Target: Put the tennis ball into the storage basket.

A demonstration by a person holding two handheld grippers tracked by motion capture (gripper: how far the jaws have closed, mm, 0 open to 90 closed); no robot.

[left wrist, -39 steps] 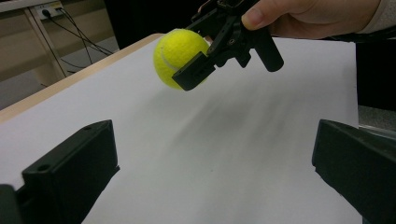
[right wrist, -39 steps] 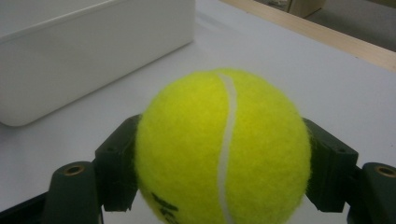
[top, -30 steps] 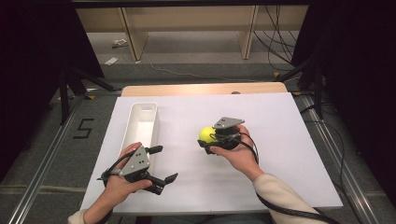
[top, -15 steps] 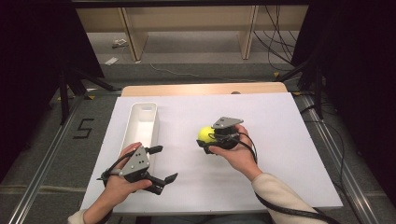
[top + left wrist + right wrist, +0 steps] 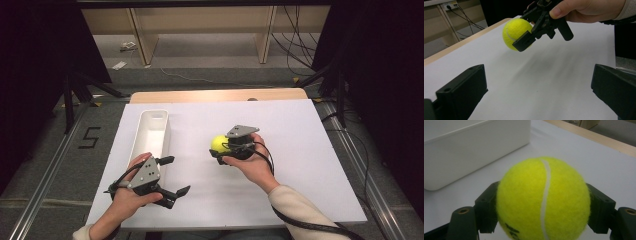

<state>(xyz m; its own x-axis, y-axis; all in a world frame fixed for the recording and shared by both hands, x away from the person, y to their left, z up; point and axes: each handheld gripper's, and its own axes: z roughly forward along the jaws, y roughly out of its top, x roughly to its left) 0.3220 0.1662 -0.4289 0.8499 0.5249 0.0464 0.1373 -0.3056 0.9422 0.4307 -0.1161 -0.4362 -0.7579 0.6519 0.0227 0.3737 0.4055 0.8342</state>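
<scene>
One tennis ball [image 5: 218, 144], centre frame, sits clamped in the right gripper [image 5: 223, 148] jaws above the surface; left gripper [image 5: 172, 176] gapes empty. Carrying step: next likely move left to white bin [image 5: 152, 131].

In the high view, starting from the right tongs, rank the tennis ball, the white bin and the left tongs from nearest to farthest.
1. Tennis ball: clamped in the right tongs, mid-table.
2. White bin: to the left of the ball, along the mat's left side.
3. Left tongs: open, near the table's front left corner. It is only a little farther than the bin's near end, so the last two are close.
</scene>
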